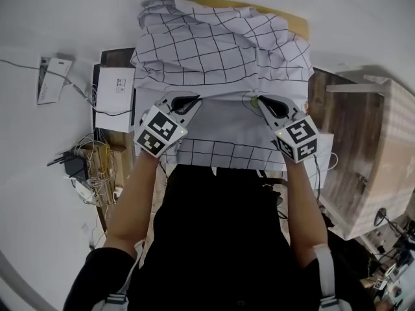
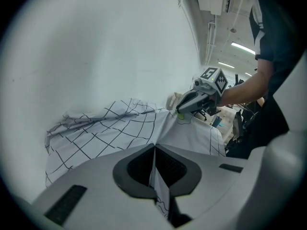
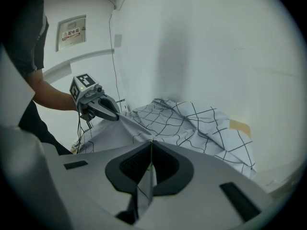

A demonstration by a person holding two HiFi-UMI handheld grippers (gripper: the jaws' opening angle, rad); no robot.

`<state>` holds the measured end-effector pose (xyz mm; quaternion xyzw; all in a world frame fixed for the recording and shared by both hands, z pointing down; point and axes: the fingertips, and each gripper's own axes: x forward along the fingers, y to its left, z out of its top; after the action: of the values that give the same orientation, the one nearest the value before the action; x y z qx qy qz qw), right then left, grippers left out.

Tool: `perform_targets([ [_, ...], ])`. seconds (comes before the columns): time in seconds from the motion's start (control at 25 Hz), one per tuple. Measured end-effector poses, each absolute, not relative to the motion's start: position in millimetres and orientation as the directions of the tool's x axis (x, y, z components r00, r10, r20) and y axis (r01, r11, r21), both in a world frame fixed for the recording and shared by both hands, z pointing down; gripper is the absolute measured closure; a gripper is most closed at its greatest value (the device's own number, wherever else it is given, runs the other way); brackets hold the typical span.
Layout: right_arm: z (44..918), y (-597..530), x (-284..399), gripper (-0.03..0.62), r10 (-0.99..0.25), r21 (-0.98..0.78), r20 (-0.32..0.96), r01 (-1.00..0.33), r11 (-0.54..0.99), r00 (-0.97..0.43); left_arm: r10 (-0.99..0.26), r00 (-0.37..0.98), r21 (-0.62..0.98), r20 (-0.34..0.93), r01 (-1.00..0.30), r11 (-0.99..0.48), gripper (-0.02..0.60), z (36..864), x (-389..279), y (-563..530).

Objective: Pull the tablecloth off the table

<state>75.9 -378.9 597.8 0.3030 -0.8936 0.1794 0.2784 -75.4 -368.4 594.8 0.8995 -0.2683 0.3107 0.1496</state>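
A white tablecloth (image 1: pixel 220 50) with a black grid lies rumpled and bunched on the wooden table (image 1: pixel 295 21), whose far right corner shows bare. Its near edge is lifted and stretched toward the person. My left gripper (image 1: pixel 194 100) is shut on the cloth's near left part, with a fold of fabric pinched between its jaws in the left gripper view (image 2: pixel 154 150). My right gripper (image 1: pixel 256 100) is shut on the near right part, cloth caught between its jaws in the right gripper view (image 3: pixel 151 145). The tablecloth (image 2: pixel 110 128) rises in folds toward the wall; the same tablecloth (image 3: pixel 201 123) bunches beyond the right gripper.
A white wall stands close behind the table. A white box (image 1: pixel 115 89) and tangled cables (image 1: pixel 91 164) sit at the left on a low shelf. A wooden cabinet (image 1: pixel 363 154) stands at the right. The person's dark torso is close against the table's near side.
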Motion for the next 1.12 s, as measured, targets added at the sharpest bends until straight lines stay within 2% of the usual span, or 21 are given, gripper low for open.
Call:
perform_targets([
  [0.72,518.0,-399.4,71.6,0.572,-0.485,-0.147,0.508,-0.626,0.766,-0.712,-0.477,0.669,0.084,0.57,-0.625,-0.776,0.568,512.7,-81.7,-384.8],
  [1.12,469.7,-409.9,70.0,0.572,-0.528,-0.088,0.444,-0.621,0.778,-0.724,-0.531,0.675,0.026,0.513,-0.63,-0.776,0.568,465.4,-83.4,-395.1],
])
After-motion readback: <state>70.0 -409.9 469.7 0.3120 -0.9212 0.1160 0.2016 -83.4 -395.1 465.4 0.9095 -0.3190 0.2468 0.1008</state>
